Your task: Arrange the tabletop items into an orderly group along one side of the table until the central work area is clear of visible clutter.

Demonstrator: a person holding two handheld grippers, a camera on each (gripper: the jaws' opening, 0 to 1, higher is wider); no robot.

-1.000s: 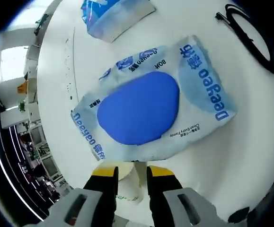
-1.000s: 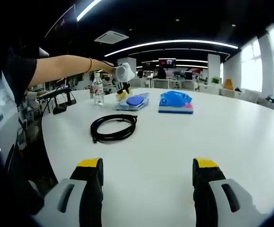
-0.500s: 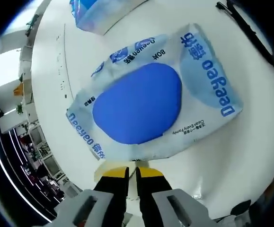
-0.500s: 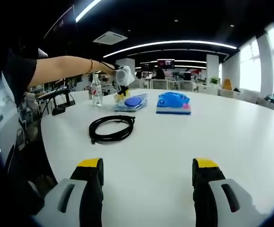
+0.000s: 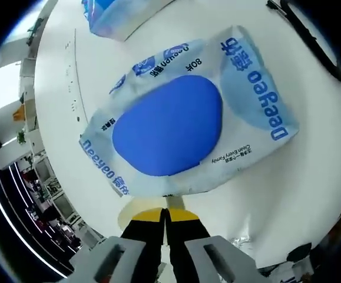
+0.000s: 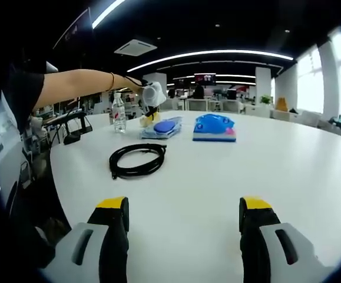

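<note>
On the white table (image 6: 229,177), toward its far left edge, my left gripper (image 5: 165,213) has its yellow-tipped jaws pressed together at the near edge of the wipes pack (image 5: 185,115); whether they pinch the wrapper I cannot tell. The pack lies flat, blue oval lid up. Just beyond it, toward the far edge, sits a second blue packet (image 5: 114,15), and a coiled black cable (image 5: 308,38) lies off to one side.

From my right gripper (image 6: 183,212), jaws spread wide and holding nothing, the table runs broad and bare in the middle. The cable (image 6: 138,160) lies nearer me than the wipes pack (image 6: 164,128); the blue packet (image 6: 215,127) is beside it and a clear bottle (image 6: 119,112) stands at the left edge. My arm (image 6: 82,85) reaches across. Behind is an open office with ceiling light strips and windows at right.
</note>
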